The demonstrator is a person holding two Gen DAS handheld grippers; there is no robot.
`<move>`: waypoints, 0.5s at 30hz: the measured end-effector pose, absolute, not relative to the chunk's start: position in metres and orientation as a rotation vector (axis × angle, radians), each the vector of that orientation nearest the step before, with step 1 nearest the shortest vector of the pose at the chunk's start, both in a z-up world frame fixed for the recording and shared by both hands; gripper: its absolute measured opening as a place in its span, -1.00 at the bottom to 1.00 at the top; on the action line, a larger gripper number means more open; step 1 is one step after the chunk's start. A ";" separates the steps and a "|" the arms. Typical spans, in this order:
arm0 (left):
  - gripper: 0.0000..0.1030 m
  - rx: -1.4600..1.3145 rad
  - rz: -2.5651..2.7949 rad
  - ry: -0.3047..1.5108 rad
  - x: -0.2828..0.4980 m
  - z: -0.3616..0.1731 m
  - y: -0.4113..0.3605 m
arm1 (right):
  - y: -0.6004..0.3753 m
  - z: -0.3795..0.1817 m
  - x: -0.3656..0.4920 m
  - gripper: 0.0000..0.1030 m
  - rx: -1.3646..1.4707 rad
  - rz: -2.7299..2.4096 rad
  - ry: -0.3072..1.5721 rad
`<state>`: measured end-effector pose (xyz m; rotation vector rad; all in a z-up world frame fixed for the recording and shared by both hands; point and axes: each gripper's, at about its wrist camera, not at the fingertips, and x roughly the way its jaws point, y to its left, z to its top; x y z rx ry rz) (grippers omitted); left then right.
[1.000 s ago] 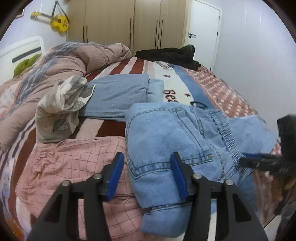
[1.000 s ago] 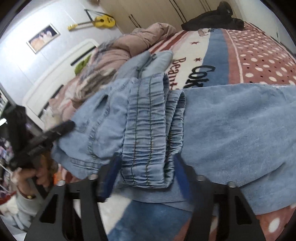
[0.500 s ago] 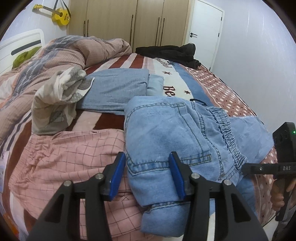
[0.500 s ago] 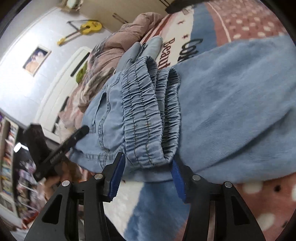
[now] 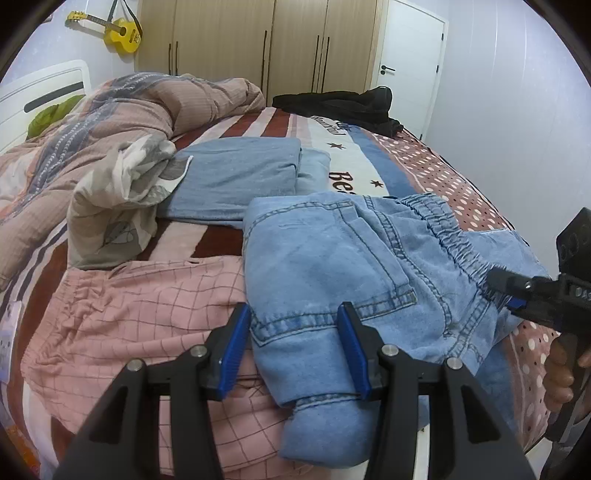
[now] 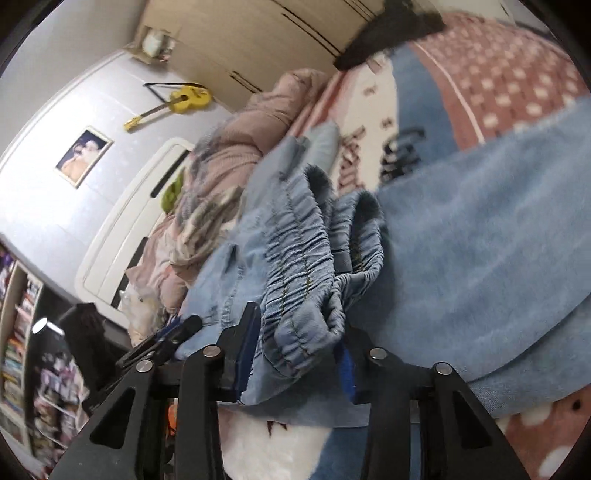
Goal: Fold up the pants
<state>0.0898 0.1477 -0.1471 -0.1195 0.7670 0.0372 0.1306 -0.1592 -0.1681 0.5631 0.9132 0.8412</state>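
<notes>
Bedroom with a messy bed [image 5: 369, 173] is where this is happening, and the denim pants [image 5: 332, 266] sit near the foot edge of it, already doubled over into a fairly compact bundle with the back pocket facing up and the elastic waistband bunched toward the right. So I'd say the fold is well along, probably just a last fold or some tidying and squaring up left, since the bottom hem pokes out a bit and the waistband looks rumpled. Left gripper [image 5: 293, 343] comes in low from the near edge with its blue fingers spread wide on either side of the pocket end; they straddle the denim but don't look like they're pinching it. Right gripper [image 6: 297, 360] comes in from the waistband side, tilted, and its fingers are partly closed in on the gathered elastic, which fills the gap between them. Looks like a hold, though that view is blurry so can't swear to it. Around the pants: a pink checked cloth [image 5: 147, 306] just beside them on the left, another folded blue garment [image 5: 240, 177] farther back, a rumpled duvet [image 5: 110, 122], and a yellow guitar [image 5: 123, 33] on the wall.
</notes>
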 end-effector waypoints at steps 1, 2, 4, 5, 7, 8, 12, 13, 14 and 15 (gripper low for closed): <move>-0.12 -0.121 0.037 0.769 0.090 -0.147 0.148 | -0.159 -0.166 0.130 -0.34 0.566 0.854 0.910; -0.12 -0.124 0.037 0.769 0.090 -0.147 0.148 | -0.160 -0.167 0.132 -0.34 0.572 0.862 0.916; -0.12 -0.125 0.033 0.772 0.091 -0.147 0.147 | -0.157 -0.174 0.140 -0.26 0.572 0.854 0.960; -0.12 -0.123 0.030 0.773 0.092 -0.147 0.146 | -0.154 -0.180 0.145 -0.04 0.567 0.840 1.005; -0.12 -0.107 0.034 0.774 0.092 -0.148 0.142 | -0.146 -0.198 0.152 0.00 0.585 0.815 1.103; -0.12 -0.099 0.037 0.774 0.091 -0.148 0.141 | -0.142 -0.202 0.153 -0.02 0.592 0.811 1.103; -0.12 -0.111 0.023 0.776 0.090 -0.146 0.143 | -0.141 -0.194 0.147 -0.49 0.604 0.793 1.017; -0.12 -0.115 0.015 0.773 0.090 -0.145 0.143 | -0.145 -0.190 0.145 -0.53 0.605 0.790 0.989; -0.12 -0.115 0.002 0.764 0.089 -0.142 0.142 | -0.149 -0.184 0.144 -0.57 0.598 0.780 0.956; -0.12 -0.111 -0.006 0.757 0.088 -0.139 0.139 | -0.153 -0.177 0.143 -0.59 0.586 0.763 0.926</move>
